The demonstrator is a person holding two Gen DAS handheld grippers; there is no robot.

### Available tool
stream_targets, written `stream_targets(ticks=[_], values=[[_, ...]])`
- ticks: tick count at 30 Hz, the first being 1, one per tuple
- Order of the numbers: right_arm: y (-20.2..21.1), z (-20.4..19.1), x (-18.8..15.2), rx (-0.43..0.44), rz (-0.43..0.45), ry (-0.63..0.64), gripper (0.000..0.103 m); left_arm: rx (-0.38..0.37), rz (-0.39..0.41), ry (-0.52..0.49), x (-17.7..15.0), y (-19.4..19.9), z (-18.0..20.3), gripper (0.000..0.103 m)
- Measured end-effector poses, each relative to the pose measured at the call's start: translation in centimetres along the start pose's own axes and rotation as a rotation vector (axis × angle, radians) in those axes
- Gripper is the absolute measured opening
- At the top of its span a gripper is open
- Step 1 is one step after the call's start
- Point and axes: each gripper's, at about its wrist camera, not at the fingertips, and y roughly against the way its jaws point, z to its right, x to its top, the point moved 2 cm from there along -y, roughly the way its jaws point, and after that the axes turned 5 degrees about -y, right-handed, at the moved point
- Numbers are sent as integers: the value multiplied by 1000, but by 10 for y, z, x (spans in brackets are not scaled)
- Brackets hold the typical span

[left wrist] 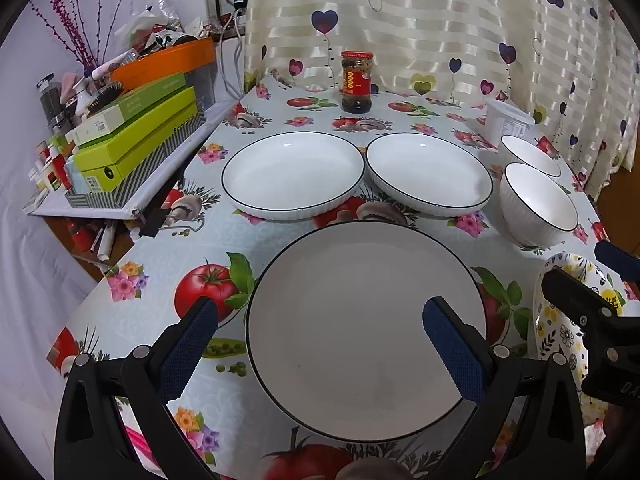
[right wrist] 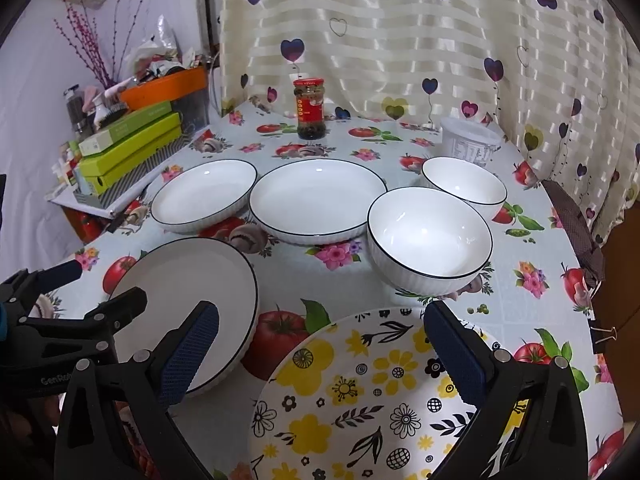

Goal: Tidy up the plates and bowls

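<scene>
Left wrist: my left gripper (left wrist: 320, 334) hangs wide open and empty over the flat white plate (left wrist: 366, 328), the gathering of plates not yet begun; next I must lower and close on its near rim.

Right wrist: my right gripper (right wrist: 322, 340), equally open and empty, straddles the flowered plate (right wrist: 360, 396); two bowls (right wrist: 430, 240) wait beyond.

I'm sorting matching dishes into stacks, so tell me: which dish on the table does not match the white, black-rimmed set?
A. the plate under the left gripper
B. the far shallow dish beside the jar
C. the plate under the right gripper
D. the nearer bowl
C: the plate under the right gripper is a floral plate with yellow and black flowers, while the other plates and bowls are plain white with dark rims.
</scene>
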Motion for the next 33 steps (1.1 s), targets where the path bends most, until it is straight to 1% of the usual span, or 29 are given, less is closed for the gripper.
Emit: stream_targets(ticks=[4,8,12,14,17,19,20,22,23,24,26,27,29,31,33], values=[[-3,-1,2,-9,-6,13,103,-17,-10,2,3,-4,-3,103],[-1,-7,12,-32,33,58,103,-52,-1,35,7,-7,-14,103],[-5,-10,34,-4,44,64,103,-82,0,79,13,-12,-32,103],[-10,-13,46,20,40,59,103,-70,12,80,19,-16,-42,103],[-29,-21,71,51,15,69,103,-96,28,118,28,-27,-64,103],[-43,-28,85,67,0,77,103,-123,8,178,35,-41,-83,103],[-56,-34,96,104,-18,81,103,-112,-4,197,39,-48,-92,103],[-75,-41,108,127,-60,83,103,-38,3,170,46,-55,-103,103],[-89,-46,116,140,-83,88,103,-27,10,154,49,-58,-106,103],[-99,-50,121,147,-93,94,102,-31,5,152,53,-63,-111,103],[-118,-57,129,139,-107,123,101,-69,-14,175,58,-74,-121,103],[-124,-58,131,136,-115,136,99,-83,-38,184,62,-83,-125,103],[-145,-65,139,141,-150,158,89,-79,-81,183,67,-98,-130,102],[-163,-68,147,152,-178,169,84,-81,-94,189,70,-106,-132,100],[-175,-74,153,154,-180,211,82,-89,-95,197,73,-111,-135,99]])
